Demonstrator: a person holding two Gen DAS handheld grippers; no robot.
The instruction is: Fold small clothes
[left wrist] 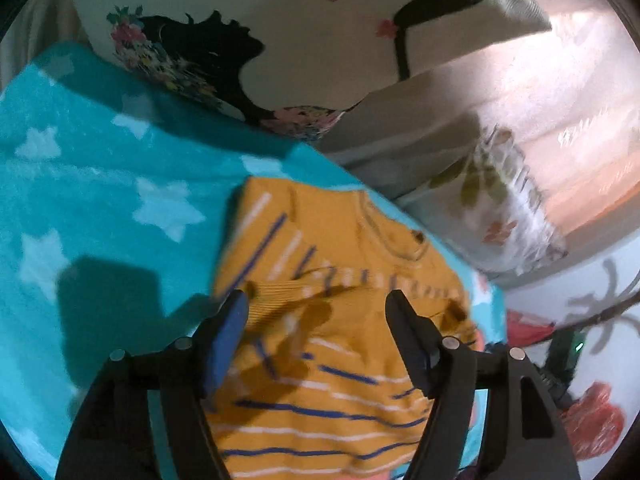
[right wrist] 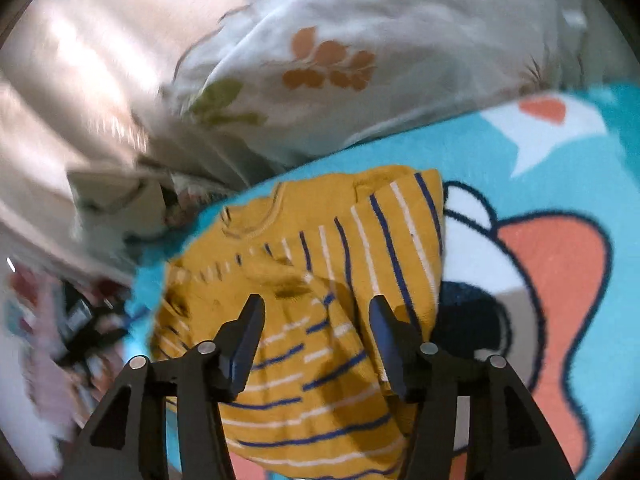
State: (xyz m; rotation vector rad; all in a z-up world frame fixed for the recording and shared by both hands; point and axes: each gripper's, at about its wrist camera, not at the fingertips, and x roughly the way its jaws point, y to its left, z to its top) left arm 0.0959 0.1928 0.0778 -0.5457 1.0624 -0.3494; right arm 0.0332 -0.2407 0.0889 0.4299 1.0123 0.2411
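A small mustard-yellow sweater (left wrist: 332, 360) with blue and white stripes lies crumpled and partly folded on a turquoise blanket (left wrist: 100, 184). Its round neckline points away from me. My left gripper (left wrist: 316, 300) is open and hovers just above the sweater's middle, holding nothing. In the right wrist view the same sweater (right wrist: 320, 280) lies under my right gripper (right wrist: 316, 304), which is also open and empty, fingers apart over the striped body. One sleeve is folded across the chest.
A white cushion (left wrist: 256, 32) with a black silhouette print lies beyond the blanket. Floral bedding (right wrist: 340, 60) bunches along the blanket's far edge. The blanket (right wrist: 560, 280) shows a cartoon print with coral and white shapes. Dark cables (right wrist: 84, 328) lie at the left.
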